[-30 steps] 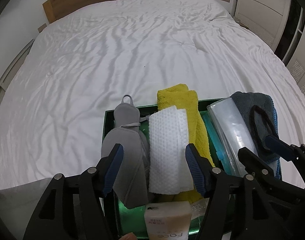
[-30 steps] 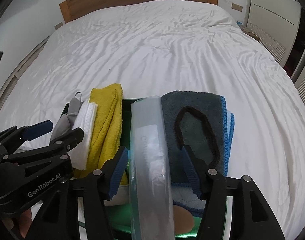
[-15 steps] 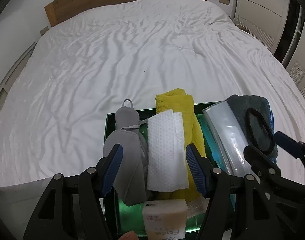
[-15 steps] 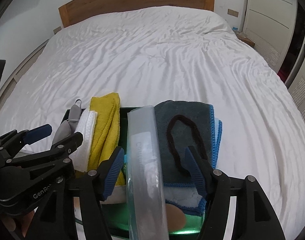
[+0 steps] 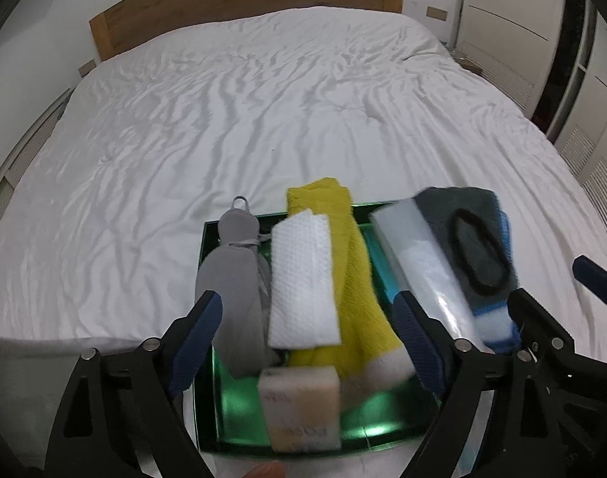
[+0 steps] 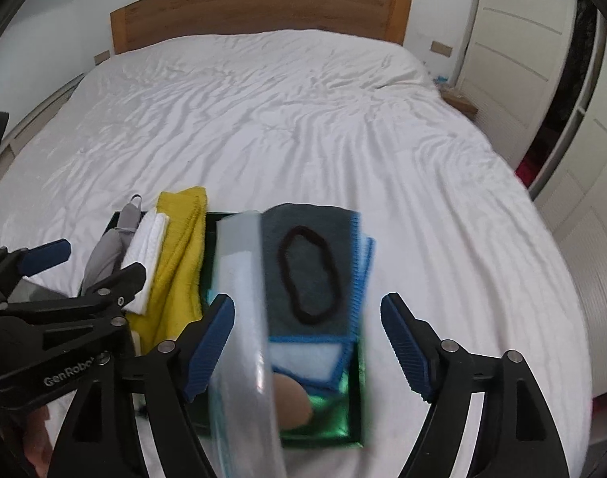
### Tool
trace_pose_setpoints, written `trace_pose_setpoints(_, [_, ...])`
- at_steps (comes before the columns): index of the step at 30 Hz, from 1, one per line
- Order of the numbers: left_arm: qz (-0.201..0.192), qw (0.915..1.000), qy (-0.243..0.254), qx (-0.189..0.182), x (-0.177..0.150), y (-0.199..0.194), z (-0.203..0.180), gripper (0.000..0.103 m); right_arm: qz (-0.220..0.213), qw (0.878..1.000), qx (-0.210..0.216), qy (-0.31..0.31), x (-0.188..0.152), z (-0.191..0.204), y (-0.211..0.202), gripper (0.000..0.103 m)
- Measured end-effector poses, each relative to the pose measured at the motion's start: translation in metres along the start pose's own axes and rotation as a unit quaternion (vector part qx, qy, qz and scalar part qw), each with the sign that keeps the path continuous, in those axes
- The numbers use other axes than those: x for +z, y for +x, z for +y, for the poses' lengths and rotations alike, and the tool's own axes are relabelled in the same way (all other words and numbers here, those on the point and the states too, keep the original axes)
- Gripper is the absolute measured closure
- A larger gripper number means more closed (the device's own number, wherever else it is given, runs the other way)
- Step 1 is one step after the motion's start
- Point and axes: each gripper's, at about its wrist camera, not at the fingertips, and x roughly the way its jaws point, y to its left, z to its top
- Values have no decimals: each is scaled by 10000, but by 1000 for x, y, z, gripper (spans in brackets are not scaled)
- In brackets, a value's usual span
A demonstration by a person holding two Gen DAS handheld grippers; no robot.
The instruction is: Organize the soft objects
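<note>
- On the bed, green tray held the soft items, long axes running away from both grippers.
- left gripper: jaws opening, empty, straddling white cloth.
- right gripper: jaws opening, empty, over grey towel.

A wide bed under a rumpled white duvet, wooden headboard at its far end, white panelled wardrobe doors beside it
</note>
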Motion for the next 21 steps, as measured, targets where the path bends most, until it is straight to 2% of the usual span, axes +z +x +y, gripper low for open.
trace_pose_setpoints(5, [-120,9994,190,-251,-23,-42,-9,16,-59,9997,-236,-17,-21,-5,-41,22])
trace_pose_setpoints(11, [-308,9970,368,-604,-61,-113,-4,15,148,9987,-477,-46,-57,-7,-104,22])
trace_pose_setpoints(15, [-329,9956,256,-836,-84,-159,19,15,299,9981,-544,-33,-81,1,-159,22])
trace_pose_setpoints(18, [-409,9950,404,-816,-105,-197,43,15,371,9981,-492,-97,-98,21,-205,21])
trace_pose_setpoints(21, [-313,9948,600,-756,-120,-226,64,15,457,9980,-396,-167,-113,52,-254,19])
